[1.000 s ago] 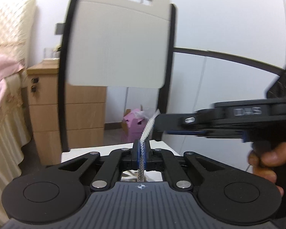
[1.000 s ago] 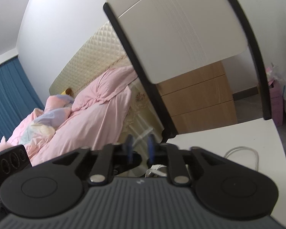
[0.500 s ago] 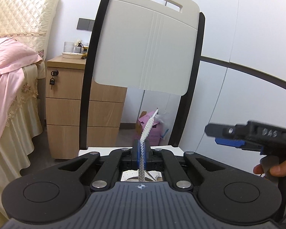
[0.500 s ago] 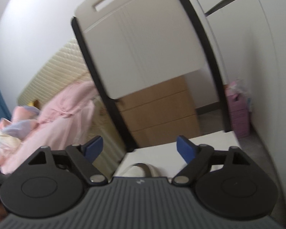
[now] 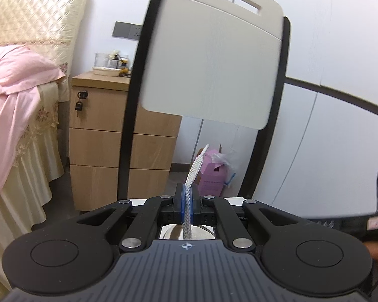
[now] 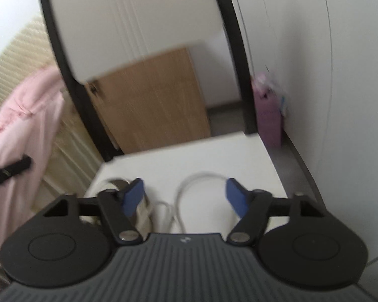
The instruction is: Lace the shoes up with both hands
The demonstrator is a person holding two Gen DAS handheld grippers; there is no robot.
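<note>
The left tool (image 5: 187, 205) has its blue pads pressed together on a white braided shoelace (image 5: 192, 176), whose tip stands up in front of the chair backrest (image 5: 211, 65), probably kept clear for threading. The right tool (image 6: 184, 198) is spread and has just been closing, nothing gripped; below it a loose lace loop (image 6: 196, 178) lies on the chair seat (image 6: 214, 156), beside the blurred shoe (image 6: 141, 209). No readable writing shows.

White chair (image 5: 211, 65), wood nightstand (image 5: 100, 136), pink bedding (image 5: 10, 95), pink bag (image 5: 211, 178).
</note>
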